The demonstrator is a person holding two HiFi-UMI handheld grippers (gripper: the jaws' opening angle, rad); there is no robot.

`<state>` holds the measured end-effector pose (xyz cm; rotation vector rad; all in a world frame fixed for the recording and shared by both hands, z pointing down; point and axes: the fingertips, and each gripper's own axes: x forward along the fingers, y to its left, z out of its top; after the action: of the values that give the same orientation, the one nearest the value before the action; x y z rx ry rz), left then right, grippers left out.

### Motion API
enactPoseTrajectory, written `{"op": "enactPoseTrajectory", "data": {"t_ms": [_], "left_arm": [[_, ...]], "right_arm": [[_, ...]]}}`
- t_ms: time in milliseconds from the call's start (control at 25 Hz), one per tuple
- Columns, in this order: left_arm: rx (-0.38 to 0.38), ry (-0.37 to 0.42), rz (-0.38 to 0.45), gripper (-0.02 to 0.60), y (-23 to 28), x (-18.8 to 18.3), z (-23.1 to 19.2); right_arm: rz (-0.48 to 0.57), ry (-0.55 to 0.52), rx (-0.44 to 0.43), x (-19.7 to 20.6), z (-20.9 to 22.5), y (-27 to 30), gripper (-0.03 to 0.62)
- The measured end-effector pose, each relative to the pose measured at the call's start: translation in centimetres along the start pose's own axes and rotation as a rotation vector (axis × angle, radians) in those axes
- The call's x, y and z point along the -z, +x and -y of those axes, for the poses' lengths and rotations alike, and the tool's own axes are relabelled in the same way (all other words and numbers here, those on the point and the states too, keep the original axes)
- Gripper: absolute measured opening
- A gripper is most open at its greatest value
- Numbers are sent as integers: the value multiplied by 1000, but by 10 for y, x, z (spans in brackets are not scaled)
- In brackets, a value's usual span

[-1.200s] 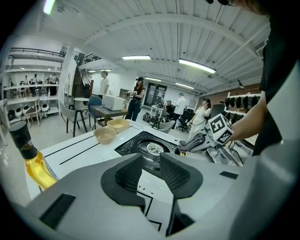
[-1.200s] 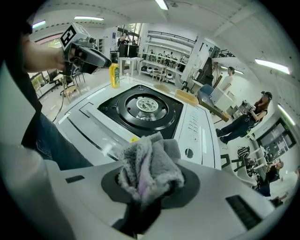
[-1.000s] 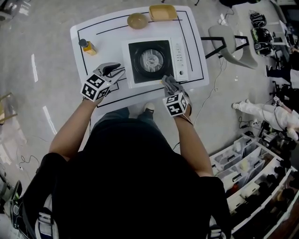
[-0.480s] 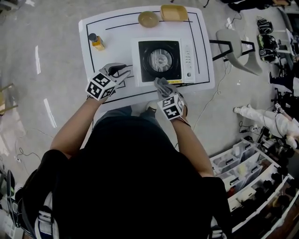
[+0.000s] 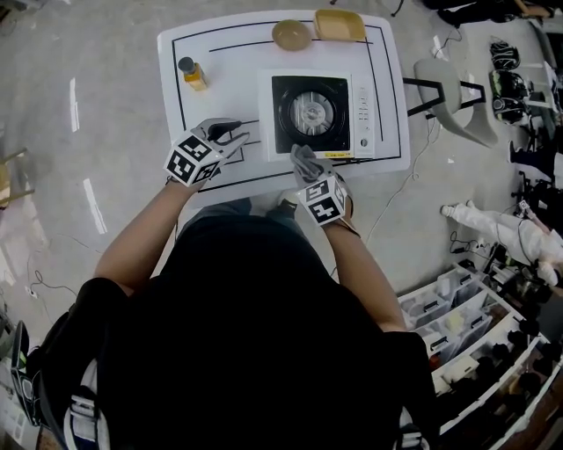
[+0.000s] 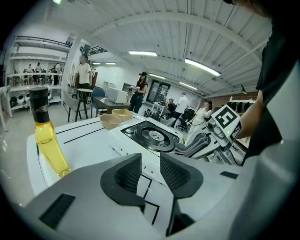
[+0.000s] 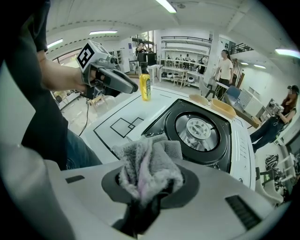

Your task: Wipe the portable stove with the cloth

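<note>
A white surface [image 5: 220,53] marked with black lines stands on a grey floor [image 5: 79,176] in an open workshop, with a chair [image 5: 449,88] beside it. It carries the portable stove [image 5: 317,110], an oil bottle [image 5: 192,74], a bowl [image 5: 291,35] and a tray [image 5: 339,25]. The right hand-held gripper [image 7: 150,183] pinches the grey cloth [image 7: 147,164] at the stove's near edge. The left hand-held gripper [image 6: 150,161] hovers over the surface, its jaws slightly parted and empty. Since a second ago, the cloth has slid left along that edge.

Yellow oil bottle [image 5: 192,73], tan bowl [image 5: 291,35], tan dish [image 5: 339,25], white table [image 5: 220,101]
</note>
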<state>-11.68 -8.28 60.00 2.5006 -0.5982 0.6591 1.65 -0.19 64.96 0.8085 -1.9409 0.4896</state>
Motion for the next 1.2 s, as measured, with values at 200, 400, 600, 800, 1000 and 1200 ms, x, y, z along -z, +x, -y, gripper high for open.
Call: {"op": "enactPoseTrajectory", "data": {"t_ms": [200, 400, 600, 800, 1000, 1200], "left_arm": [[3, -7, -2, 133, -4, 4, -5], [7, -17, -2, 133, -5, 6, -10], [19, -33, 1, 133, -2, 7, -9], [16, -46, 4, 133, -3, 10, -12], [16, -54, 2, 133, -4, 13, -11], [21, -51, 7, 133, -4, 13, -7]], "right_arm": [[21, 74, -9, 2, -2, 1, 110], [93, 215, -51, -4, -3, 2, 110], [189, 362, -79, -7, 2, 1, 110], [309, 441, -35, -11, 6, -11, 110], [291, 382, -96, -21, -15, -2, 110], [294, 286, -187, -44, -37, 6, 109]]}}
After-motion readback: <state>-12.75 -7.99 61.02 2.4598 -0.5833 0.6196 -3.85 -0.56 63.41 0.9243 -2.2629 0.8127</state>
